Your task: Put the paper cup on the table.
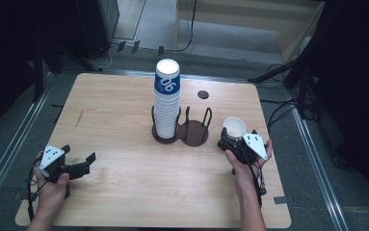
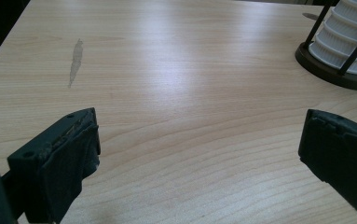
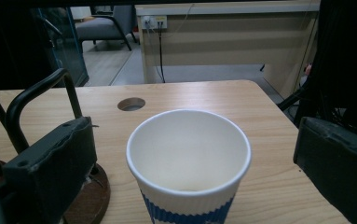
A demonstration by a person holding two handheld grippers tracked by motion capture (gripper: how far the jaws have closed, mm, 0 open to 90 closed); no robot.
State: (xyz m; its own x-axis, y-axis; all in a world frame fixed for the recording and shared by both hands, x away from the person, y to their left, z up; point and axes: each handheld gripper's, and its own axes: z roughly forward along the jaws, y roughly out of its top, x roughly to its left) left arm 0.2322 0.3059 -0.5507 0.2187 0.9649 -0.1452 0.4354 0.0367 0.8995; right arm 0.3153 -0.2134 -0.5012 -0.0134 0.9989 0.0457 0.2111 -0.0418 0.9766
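Single white ribbed paper cup with a blue band (image 3: 188, 163) stands upright on the light wooden table (image 1: 124, 178), just to the right of the dark two-ring wire cup holder (image 1: 191, 130). One ring of the holder carries the tall stack of white paper cups (image 1: 166, 101); the other ring is empty.

My right gripper (image 1: 237, 139): jaws wide, one on each side of the cup, a clear gap at both pads. Nothing gripped.

My left gripper (image 1: 78, 163): jaws wide over bare table, well apart from the cup.

Handling judgement: the cup looks empty, so very light and easy to tip with a stray nudge. Thin paper wall, soft; a hard squeeze would crush it oval. The ribbing should give the pads fair friction. Best hold is probably mid-wall just under the rolled rim, where the rim stiffens it, closing only until the wall stops giving.
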